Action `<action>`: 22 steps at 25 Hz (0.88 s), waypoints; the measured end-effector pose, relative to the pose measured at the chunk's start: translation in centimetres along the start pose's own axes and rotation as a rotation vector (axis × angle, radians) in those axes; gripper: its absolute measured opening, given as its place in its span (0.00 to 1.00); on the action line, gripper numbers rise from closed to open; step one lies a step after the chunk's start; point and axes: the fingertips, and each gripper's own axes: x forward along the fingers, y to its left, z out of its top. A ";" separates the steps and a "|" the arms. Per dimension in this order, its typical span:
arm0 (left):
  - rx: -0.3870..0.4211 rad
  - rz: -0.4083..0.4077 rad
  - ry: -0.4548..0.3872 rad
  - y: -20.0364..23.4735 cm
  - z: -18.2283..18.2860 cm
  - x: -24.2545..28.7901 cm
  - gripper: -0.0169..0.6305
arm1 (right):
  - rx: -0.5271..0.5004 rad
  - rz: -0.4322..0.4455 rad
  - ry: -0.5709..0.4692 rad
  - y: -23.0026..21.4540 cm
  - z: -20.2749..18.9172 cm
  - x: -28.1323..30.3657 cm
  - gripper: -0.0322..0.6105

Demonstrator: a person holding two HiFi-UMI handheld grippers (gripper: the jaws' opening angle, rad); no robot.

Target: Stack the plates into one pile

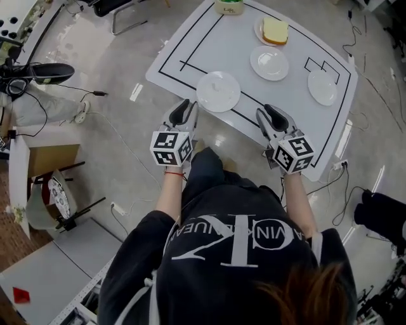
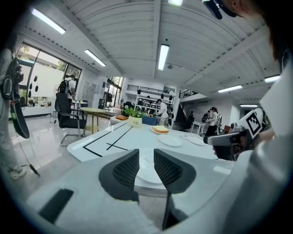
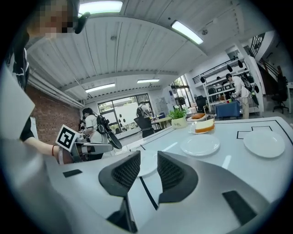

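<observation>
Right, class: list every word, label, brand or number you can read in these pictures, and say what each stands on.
"CK": large white monogram, seen upside down, on the person's black top.
"VIN": part of smaller lettering across that monogram; the rest is unreadable.
Label on the pot: too small to read.
On the left gripper and right gripper: only square code patterns, no letters.

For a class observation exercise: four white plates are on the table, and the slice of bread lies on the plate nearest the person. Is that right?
Not quite. The slice of bread lies on the farthest plate, by the white pot; the nearest plate is bare, as the head view shows.
</observation>
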 end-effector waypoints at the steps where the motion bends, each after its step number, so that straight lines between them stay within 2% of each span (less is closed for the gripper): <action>1: -0.004 -0.013 0.021 0.3 -0.3 0.7 0.19 | 0.012 -0.005 0.010 -0.1 -0.1 0.6 0.21; 5: -0.014 -0.074 0.127 1.8 -1.3 4.0 0.19 | 0.072 -0.038 0.065 -0.9 -0.8 3.2 0.21; 13: -0.070 -0.186 0.340 4.2 -3.5 8.4 0.22 | 0.242 -0.103 0.262 -1.9 -4.3 8.1 0.25; 22: -0.119 -0.266 0.512 4.9 -4.9 10.6 0.23 | 0.345 -0.145 0.399 -2.5 -6.2 10.5 0.26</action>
